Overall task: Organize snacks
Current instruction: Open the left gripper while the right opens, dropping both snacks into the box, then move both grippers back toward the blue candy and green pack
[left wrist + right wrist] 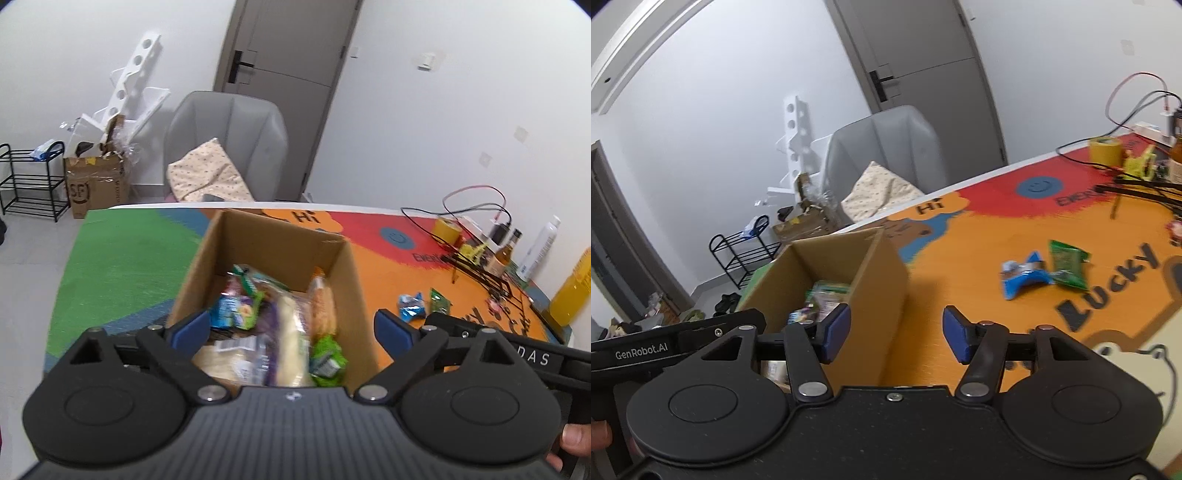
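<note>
Both grippers stand empty. Left gripper [291,328], at the bottom of its view, has its blue pads spread wide, about as wide as the box [207,266] below it, and nothing is pressed between them. Its left pad [190,326] lies over the box's left wall, its right pad [393,332] just past the right wall, over the orange mat [388,273].

Inside the box, mid-frame, lies a blurred heap of snacks [273,332]: a pale long packet in the middle, a blue-and-green one to its left, an orange one against the right wall, a bright green one at lower right. Which touches which I cannot tell through the blur.

Right gripper [895,334] is partly open, its pads clear of everything. Its left pad [836,332] sits before the box's near right corner, its right pad [956,334] over bare mat. In this view the box is at centre left.

Two snacks are still on the mat, to the right of the box and well apart from it: a blue packet [1025,275] and a green packet [1067,264], touching or nearly so, in the right middle of the right view. In the left view they show just above the right pad.

A thumb [576,437] shows at lower right of the left view.
</note>
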Demonstrator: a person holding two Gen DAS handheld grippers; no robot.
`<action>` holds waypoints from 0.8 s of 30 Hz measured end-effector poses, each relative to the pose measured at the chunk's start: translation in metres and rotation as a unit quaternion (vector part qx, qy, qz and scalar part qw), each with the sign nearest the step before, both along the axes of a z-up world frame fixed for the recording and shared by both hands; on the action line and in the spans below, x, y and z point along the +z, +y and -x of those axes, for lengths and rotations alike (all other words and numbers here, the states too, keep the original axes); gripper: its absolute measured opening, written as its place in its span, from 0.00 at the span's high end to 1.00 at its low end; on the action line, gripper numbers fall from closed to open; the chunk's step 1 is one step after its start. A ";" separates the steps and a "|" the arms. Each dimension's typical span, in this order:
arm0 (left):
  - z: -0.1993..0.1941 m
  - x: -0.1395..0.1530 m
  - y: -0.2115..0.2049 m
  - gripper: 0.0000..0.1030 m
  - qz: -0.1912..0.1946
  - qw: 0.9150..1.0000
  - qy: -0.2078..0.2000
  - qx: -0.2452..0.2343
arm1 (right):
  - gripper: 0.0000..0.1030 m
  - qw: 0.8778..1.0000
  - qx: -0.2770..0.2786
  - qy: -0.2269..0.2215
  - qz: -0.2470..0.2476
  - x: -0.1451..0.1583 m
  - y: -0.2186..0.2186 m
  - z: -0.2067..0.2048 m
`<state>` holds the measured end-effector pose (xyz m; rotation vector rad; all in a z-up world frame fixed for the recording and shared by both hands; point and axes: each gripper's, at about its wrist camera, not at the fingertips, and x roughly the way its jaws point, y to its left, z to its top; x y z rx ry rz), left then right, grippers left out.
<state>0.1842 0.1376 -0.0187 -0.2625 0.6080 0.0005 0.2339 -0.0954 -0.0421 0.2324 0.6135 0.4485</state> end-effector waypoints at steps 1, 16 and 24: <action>-0.001 0.000 -0.006 0.08 0.000 1.000 0.001 -0.005 | 0.39 1.000 -0.005 0.000 0.001 0.000 -0.006 0.000; -0.013 0.000 -0.080 0.07 -0.004 0.998 -0.001 -0.058 | 0.30 0.997 -0.071 0.000 -0.012 -0.006 -0.079 0.005; -0.027 0.003 -0.110 0.08 -0.010 0.997 -0.011 -0.073 | 0.33 0.996 -0.091 0.001 -0.018 -0.010 -0.103 -0.007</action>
